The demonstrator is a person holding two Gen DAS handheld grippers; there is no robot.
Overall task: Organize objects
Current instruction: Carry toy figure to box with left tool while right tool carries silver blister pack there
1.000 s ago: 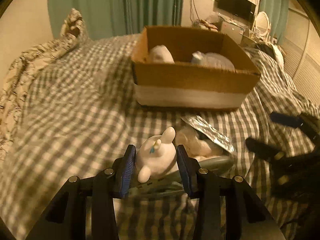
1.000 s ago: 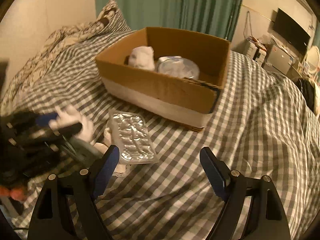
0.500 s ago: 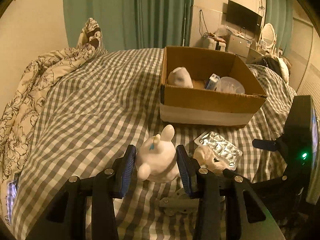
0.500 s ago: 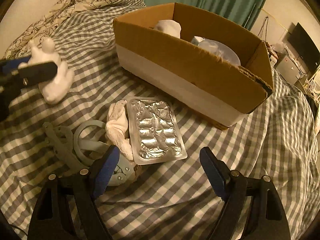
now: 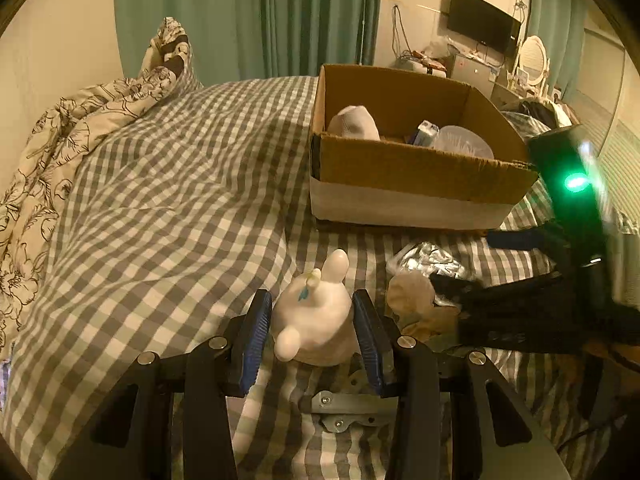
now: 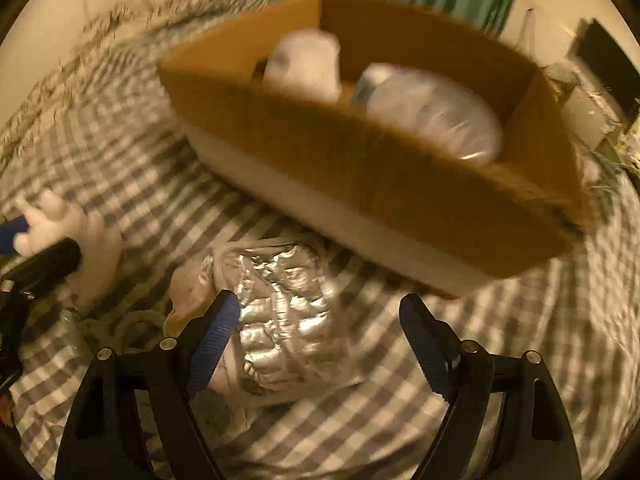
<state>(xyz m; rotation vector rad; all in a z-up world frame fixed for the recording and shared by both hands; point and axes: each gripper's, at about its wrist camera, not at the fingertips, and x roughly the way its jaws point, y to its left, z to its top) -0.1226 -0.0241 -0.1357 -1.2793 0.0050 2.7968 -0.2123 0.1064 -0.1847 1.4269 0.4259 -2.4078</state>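
Note:
A white unicorn toy (image 5: 316,316) sits between the blue pads of my left gripper (image 5: 311,299), which is shut on it just above the checked bedspread. In the right wrist view the same toy (image 6: 94,248) shows at the left edge. My right gripper (image 6: 319,302) stands open over a silver blister pack (image 6: 284,312), its pads apart from it; that view is blurred. The pack (image 5: 428,258) lies in front of an open cardboard box (image 5: 400,176), with a cream cloth (image 5: 408,296) beside it. The right gripper (image 5: 468,260) reaches in from the right.
The box (image 6: 360,152) holds a white rolled cloth (image 5: 354,122), a small carton (image 5: 426,132) and a clear plastic tub (image 5: 460,142). A grey plastic and metal piece (image 5: 348,404) lies under my left gripper. A floral duvet (image 5: 80,120) is heaped at the left.
My left gripper has drawn back from the pile with the toy still in it. The right gripper has come down and closer to the blister pack, its jaws unchanged.

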